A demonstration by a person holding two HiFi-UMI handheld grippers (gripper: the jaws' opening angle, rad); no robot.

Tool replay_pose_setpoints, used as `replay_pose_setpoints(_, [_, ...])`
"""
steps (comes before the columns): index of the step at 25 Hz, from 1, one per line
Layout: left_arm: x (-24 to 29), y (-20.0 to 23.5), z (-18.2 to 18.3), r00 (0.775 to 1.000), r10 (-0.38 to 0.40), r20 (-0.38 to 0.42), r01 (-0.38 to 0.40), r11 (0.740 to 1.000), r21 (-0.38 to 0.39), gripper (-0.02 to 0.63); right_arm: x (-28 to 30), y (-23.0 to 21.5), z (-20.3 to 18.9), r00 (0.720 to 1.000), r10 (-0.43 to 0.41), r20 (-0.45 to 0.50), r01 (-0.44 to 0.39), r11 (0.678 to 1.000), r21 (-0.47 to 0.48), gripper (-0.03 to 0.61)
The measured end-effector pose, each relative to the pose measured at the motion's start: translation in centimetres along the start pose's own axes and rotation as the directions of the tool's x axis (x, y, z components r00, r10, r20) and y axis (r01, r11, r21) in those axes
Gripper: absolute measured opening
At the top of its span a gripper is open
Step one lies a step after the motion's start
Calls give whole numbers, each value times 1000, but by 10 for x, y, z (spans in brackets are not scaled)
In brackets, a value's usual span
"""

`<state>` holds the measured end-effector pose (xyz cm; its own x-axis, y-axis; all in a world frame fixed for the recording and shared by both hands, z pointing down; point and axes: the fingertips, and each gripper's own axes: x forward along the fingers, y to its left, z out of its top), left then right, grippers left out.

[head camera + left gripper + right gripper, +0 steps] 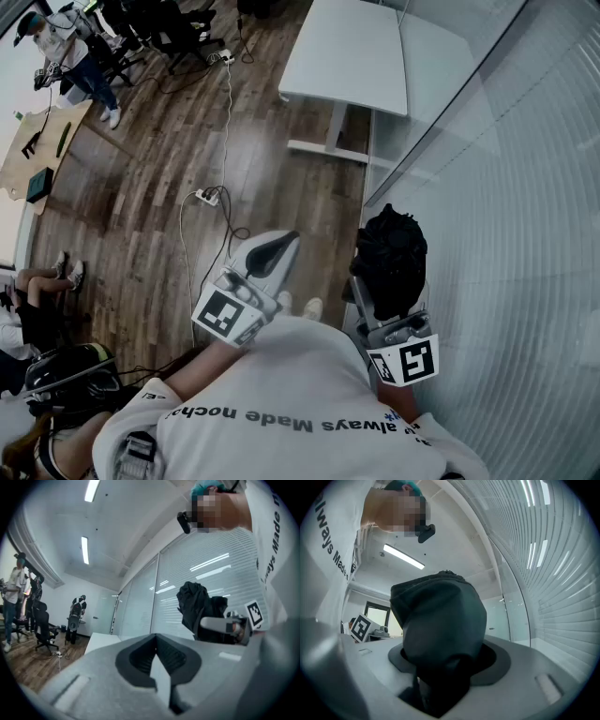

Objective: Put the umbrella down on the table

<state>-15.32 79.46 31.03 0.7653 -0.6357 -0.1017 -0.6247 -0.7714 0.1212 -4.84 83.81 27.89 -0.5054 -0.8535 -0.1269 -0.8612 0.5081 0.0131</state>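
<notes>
Pinching the umbrella (392,248) in the right gripper (384,292), well short of the desk (347,56): carry over, lower level, then release.

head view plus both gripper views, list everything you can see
umbrella: one, black, folded, in the right gripper
table: one, white, ahead on the wood floor
glass wall: one, with white blinds, right side
power strip: one, white, on the floor, cabled
office chairs: a few, black, far end
bystander: one, white top, far left
left gripper: one, white, jaws together, empty
right gripper: one, white, shut on the umbrella
</notes>
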Motion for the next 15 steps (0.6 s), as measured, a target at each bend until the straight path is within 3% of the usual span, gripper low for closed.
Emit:
replay_pose_setpoints(7, [18,-2,-6,1000,10,-4,-10,1000,-4,3,2,-21,0,999,26,29,-27,998,55,267])
replay_pose_setpoints(11, [31,-8,-5,1000,6,5,-7,1000,12,3,4,-38,-2,999,18,28,-19,999,33,267])
replay_pose_setpoints(15, [46,8,-11,1000,18,1,-18,1000,-2,3,20,-55,-7,999,20,37,-22,998,64,267])
